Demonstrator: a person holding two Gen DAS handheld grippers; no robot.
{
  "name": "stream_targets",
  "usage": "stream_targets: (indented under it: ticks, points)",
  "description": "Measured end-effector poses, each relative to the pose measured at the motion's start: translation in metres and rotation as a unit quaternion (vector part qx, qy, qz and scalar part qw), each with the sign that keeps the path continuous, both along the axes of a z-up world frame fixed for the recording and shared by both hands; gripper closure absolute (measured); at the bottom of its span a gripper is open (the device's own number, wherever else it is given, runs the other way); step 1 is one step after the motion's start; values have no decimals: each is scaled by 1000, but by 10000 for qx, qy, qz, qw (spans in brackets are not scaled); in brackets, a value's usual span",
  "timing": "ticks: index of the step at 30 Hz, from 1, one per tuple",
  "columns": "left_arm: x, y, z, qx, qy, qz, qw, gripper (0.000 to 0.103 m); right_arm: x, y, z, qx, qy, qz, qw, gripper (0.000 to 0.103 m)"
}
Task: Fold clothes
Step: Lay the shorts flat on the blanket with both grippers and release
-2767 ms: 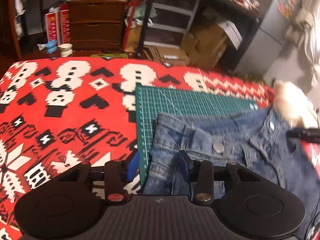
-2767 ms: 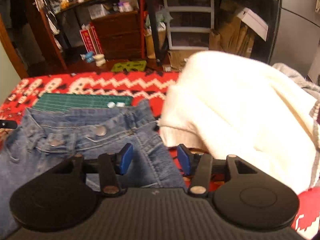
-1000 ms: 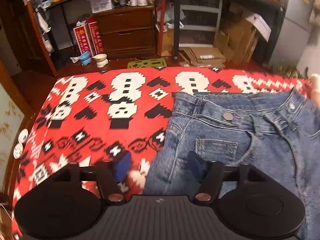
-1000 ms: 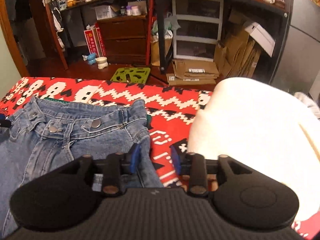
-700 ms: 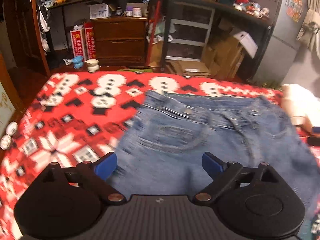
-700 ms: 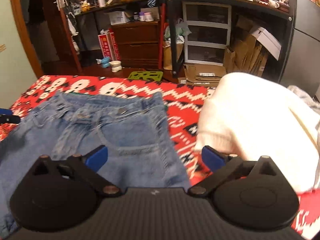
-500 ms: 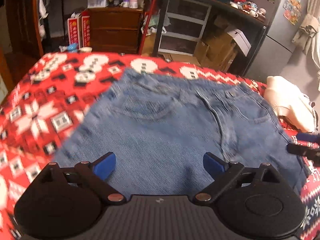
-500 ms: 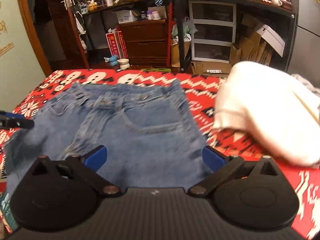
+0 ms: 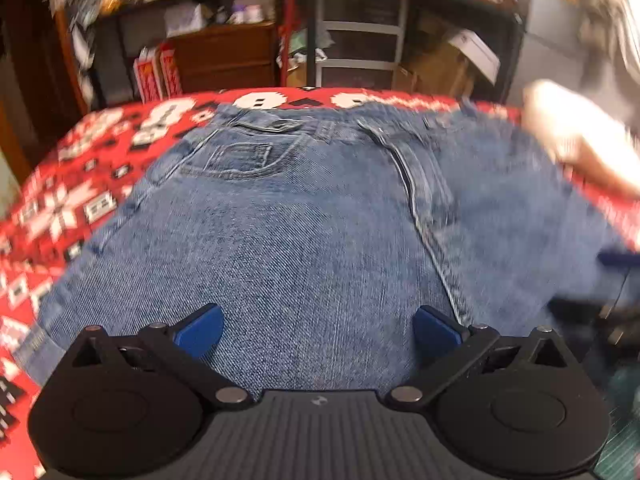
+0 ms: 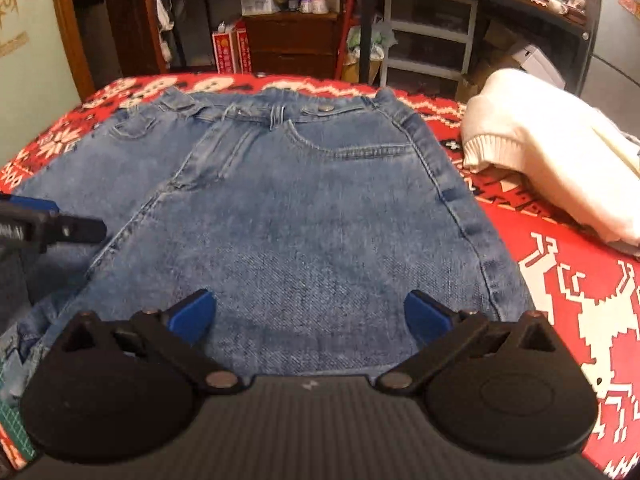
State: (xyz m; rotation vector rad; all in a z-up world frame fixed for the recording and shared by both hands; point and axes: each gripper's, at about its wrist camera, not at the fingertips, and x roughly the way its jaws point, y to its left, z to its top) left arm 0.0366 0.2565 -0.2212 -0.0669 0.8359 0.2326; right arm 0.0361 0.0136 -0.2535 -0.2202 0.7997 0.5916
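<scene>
Currently the denim jeans (image 10: pixel 288 216) are spread flat beside the cream sweater (image 10: pixel 552 152); the left gripper (image 9: pixel 318 330), still opening, and right gripper (image 10: pixel 306 318) are spread wide, empty. Heavy, stiff denim is best taken at the hems

Jeans (image 10: pixel 280 208) spread flat — cream sweater (image 10: pixel 552 148) heaped just right — red blanket (image 10: pixel 580 300) bare between.

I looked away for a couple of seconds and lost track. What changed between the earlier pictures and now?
Both grippers let go of the jeans at the waistband: the left gripper has its jaws opening wide, the right gripper stands wide open, nothing between the pads. Both pulled back from the waistband toward the legs. The green cutting mat, visible earlier, is now mostly covered by denim. The white sweater and the red blanket stayed put.
</scene>
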Motion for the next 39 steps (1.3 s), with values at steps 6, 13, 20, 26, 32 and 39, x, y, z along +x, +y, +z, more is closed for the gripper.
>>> stream_targets:
  ticks: [6,13,20,26,32,39]
  points:
    - [-6,-1,-3,23,-211,68,9998,0,-4,-3,-3,99,-142,-25,9998,0]
    - [-7,-4,0,-14,-30,108,9999,0,0,-3,2,30,37,52,10000,0]
    - [3,-3,5,-163,485,196,9985,0,12,4,10,-243,544,42,9982,0]
    - [8,-6,5,-175,558,456,9972,0,14,12,9,-392,612,-195,9972,0]
    - [6,-9,5,-174,504,703,9961,0,14,16,9,-422,586,-473,9963,0]
    - [12,-7,16,-557,858,783,9917,5,12,18,20,-446,705,-517,9952,0]
